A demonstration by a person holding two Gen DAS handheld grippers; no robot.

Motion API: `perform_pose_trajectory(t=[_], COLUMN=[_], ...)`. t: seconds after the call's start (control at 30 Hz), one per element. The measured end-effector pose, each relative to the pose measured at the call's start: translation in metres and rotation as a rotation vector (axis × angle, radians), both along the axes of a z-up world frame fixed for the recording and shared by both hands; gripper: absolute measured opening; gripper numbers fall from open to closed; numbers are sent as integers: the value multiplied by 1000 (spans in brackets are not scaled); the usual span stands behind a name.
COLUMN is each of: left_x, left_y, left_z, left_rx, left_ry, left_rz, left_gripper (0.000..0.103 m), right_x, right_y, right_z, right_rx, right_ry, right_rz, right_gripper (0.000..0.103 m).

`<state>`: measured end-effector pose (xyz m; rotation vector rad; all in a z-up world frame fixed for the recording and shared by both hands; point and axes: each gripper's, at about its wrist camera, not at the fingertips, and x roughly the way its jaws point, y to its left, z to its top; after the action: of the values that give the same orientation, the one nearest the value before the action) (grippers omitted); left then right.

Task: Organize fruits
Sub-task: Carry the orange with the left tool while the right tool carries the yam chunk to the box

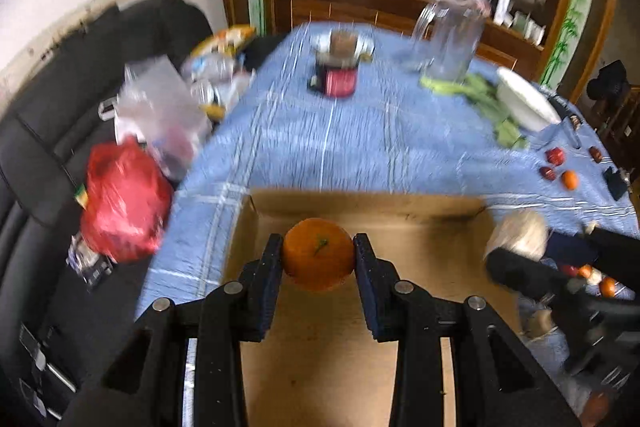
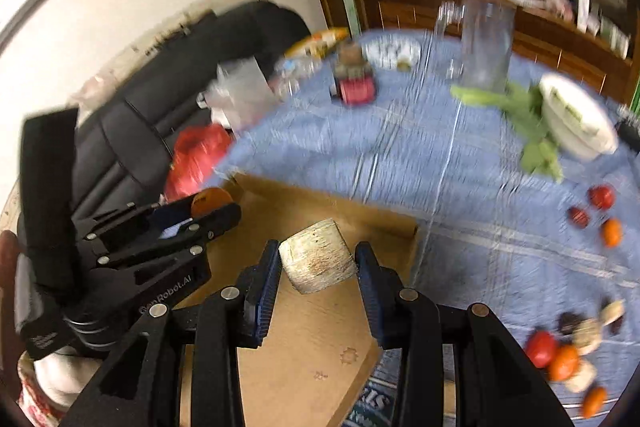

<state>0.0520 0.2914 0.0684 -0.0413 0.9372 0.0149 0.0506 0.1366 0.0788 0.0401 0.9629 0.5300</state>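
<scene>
Left wrist view: an orange (image 1: 319, 254) is clamped between the pads of the left tongs (image 1: 319, 259), stem end turned toward the camera, and is held above the open cardboard box (image 1: 400, 211) that lies on the blue checked tabletop (image 1: 360, 147). The box floor is seen directly beneath and beyond the fruit, so the coming move is judged to be a short drop straight down, not a reach to either side.

In the right wrist view, a pale, roundish fruit with a flat cut face (image 2: 317, 261) is gripped by the right tongs (image 2: 317, 267); its longer axis runs across the jaws. It is carried over the near right part of the same box, whose right edge lies just beside it. The left tongs appear at the left of this view, deeper over the box, so the orange is judged the nearer to release.

More loose fruit (image 2: 564, 359) is left on the cloth to the right, well apart from the box. Blur hides finer detail.
</scene>
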Motion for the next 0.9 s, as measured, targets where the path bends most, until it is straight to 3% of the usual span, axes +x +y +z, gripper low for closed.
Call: perform_pose_trajectory(t=[0.13, 0.4, 0.57, 0.7, 0.9], left_x=[11, 24, 25, 25, 23], left_y=[5, 8, 8, 10, 14], left_z=[-19, -37, -39, -43, -41], left_rx=[-21, -15, -13, -5, -14], left_ry=[40, 99, 98, 105, 106], left_rz=[23, 35, 37, 48, 58], left_gripper=[34, 34, 35, 47, 49], right_x=[13, 23, 24, 23, 22], right_y=[5, 17, 22, 25, 26], right_z=[-35, -56, -57, -57, -57], right_rx=[-10, -35, -55, -79, -92], right_ry=[59, 94, 83, 68, 52], right_rz=[2, 19, 27, 27, 28], right_gripper=[42, 42, 42, 42, 44])
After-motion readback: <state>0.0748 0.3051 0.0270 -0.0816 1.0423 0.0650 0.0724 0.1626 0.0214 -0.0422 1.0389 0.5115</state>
